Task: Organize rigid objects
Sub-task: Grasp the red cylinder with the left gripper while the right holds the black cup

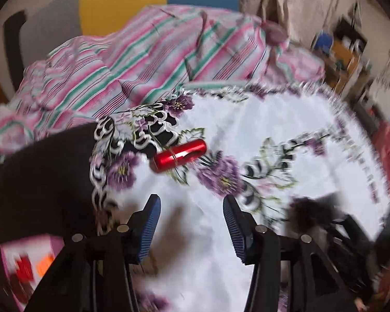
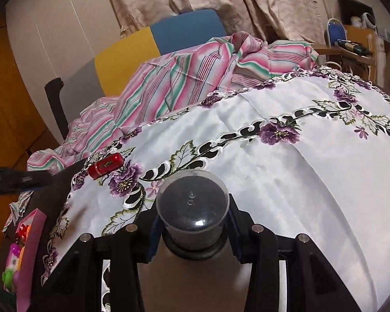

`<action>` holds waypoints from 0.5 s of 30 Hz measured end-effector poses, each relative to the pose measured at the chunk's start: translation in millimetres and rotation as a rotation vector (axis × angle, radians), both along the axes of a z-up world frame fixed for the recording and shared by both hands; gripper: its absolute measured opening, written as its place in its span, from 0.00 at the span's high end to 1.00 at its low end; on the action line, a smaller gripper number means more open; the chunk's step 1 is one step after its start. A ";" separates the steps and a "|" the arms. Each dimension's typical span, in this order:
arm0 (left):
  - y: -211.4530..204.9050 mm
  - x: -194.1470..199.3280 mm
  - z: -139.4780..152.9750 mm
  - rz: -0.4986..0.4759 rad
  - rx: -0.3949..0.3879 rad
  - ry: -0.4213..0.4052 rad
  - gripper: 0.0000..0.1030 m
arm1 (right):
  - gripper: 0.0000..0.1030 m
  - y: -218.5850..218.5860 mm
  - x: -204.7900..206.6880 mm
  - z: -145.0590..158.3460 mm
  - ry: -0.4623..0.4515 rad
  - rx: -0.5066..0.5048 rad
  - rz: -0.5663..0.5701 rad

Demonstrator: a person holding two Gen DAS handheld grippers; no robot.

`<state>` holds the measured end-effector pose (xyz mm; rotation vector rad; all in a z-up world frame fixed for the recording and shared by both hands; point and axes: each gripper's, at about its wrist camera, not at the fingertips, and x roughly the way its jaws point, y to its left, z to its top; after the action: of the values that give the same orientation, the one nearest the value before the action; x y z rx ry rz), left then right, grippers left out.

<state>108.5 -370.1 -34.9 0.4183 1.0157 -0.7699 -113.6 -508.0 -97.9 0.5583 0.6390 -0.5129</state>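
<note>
The step in hand is judged to be the pickup of the red cylinder (image 1: 179,155), which lies on its side on the white embroidered tablecloth (image 1: 210,234) near the cloth's left edge, just beside the dark uncovered strip of the table (image 1: 39,182). For a sound grip, the left gripper (image 1: 192,223) should be brought forward until the cylinder sits between the pads, with the jaws closed across its short width, since a smooth round body is likely to roll or slip if caught at an end. The left jaws are spread wide and nothing is held or touched by them; the cylinder lies ahead, apart from the fingertips. The right gripper (image 2: 192,217) is pinched on a dark capped container (image 2: 192,205), held above the near edge of the cloth. A pink box (image 2: 28,254) of small items stands at the table's left edge.
</note>
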 end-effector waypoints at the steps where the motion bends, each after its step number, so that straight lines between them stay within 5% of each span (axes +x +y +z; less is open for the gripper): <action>1: -10.2 7.5 -5.5 -0.024 0.018 -0.006 0.51 | 0.57 -1.2 -0.4 -0.9 0.003 0.004 -0.007; 10: -61.8 39.4 -43.1 -0.176 0.134 -0.143 0.51 | 0.56 -12.7 -6.3 -11.0 -0.011 0.074 -0.045; 15: -62.3 46.0 -55.2 -0.214 0.112 -0.076 0.58 | 0.56 -14.8 -7.6 -13.4 -0.021 0.093 -0.046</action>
<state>154.5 -432.3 -90.0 0.6558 0.9550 -0.8839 -121.2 -522.8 -111.3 0.6669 0.6332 -0.5214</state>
